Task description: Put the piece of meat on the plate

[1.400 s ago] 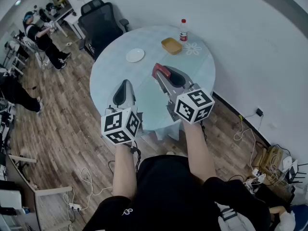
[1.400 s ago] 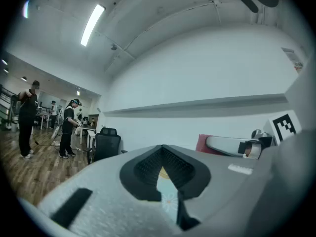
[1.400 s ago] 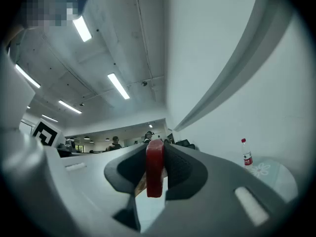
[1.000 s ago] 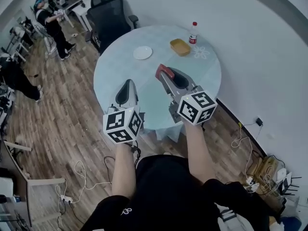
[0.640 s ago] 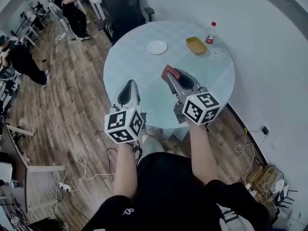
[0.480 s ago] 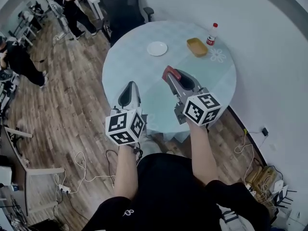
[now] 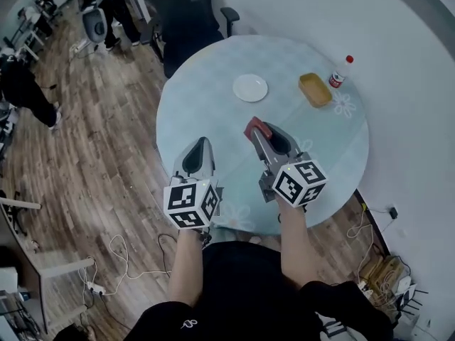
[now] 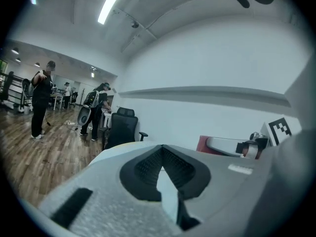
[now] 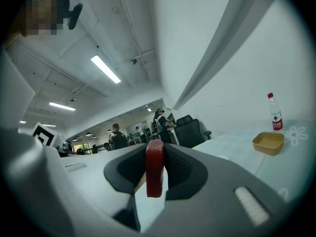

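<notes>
A flat red piece of meat stands on edge between the jaws of my right gripper, which is shut on it above the round pale-blue table. In the right gripper view the meat sticks up between the black pads. The small white plate lies on the table a short way beyond the right gripper, with nothing on it. My left gripper hovers over the table's near left edge, shut and holding nothing; its pads meet in the left gripper view.
A yellow tray and a red-capped bottle stand at the table's far right, both also in the right gripper view as tray and bottle. A black office chair is behind the table. People stand at the far left.
Both grippers have moved forward and down, from in front of the table's edge to over it. The plate is now closer. The meat stays gripped.
</notes>
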The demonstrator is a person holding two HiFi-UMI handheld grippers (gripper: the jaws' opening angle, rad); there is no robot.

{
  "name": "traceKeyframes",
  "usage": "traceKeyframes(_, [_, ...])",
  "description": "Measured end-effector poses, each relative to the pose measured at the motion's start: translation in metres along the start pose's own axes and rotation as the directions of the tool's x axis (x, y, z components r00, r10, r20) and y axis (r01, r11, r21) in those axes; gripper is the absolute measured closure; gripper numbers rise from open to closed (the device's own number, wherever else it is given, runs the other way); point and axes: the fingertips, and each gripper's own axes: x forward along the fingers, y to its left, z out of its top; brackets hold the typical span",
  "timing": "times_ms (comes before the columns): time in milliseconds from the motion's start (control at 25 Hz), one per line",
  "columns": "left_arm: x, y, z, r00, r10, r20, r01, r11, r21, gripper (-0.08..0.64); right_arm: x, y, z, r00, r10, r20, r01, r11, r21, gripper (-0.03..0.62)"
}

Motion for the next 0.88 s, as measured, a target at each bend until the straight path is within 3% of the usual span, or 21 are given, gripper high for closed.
traceKeyframes(160, [0.043, 0.055, -0.024, 0.989, -0.047, -0.142, 0.046, 0.999, -0.014, 0.566, 0.048, -0.008, -0.02, 0.995, -0.102, -0.012, 0.102, 0.994, 0.049, 0.488])
traceKeyframes(280, [0.08, 0.077, -0.026, 0.977, -0.114, -0.18, 0.107, 0.993, -0.047, 0.566, 0.079, -0.015, -0.024, 0.986, -0.164, -0.036, 0.165, 0.986, 0.032, 0.488])
traceKeyframes(440, [0.133, 0.072, -0.034, 0.96, -0.185, -0.209, 0.168, 0.981, -0.098, 0.566, 0.081, -0.044, -0.029, 0.965, -0.253, -0.071, 0.255, 0.967, 0.019, 0.488])
traceKeyframes(640, [0.168, 0.038, -0.063, 0.92, -0.272, -0.282, 0.243, 0.961, -0.133, 0.566, 0.066, -0.105, -0.057, 0.919, -0.364, -0.154, 0.377, 0.923, 0.072, 0.488])
traceKeyframes(760, [0.18, 0.041, -0.07, 0.917, -0.263, -0.3, 0.224, 0.962, -0.158, 0.566, 0.084, -0.136, -0.084, 0.888, -0.37, -0.273, 0.388, 0.921, 0.016, 0.488])
traceKeyframes(880, [0.192, 0.056, -0.067, 0.929, -0.212, -0.304, 0.165, 0.971, -0.173, 0.566, 0.115, -0.168, -0.095, 0.878, -0.324, -0.353, 0.349, 0.937, 0.007, 0.488])
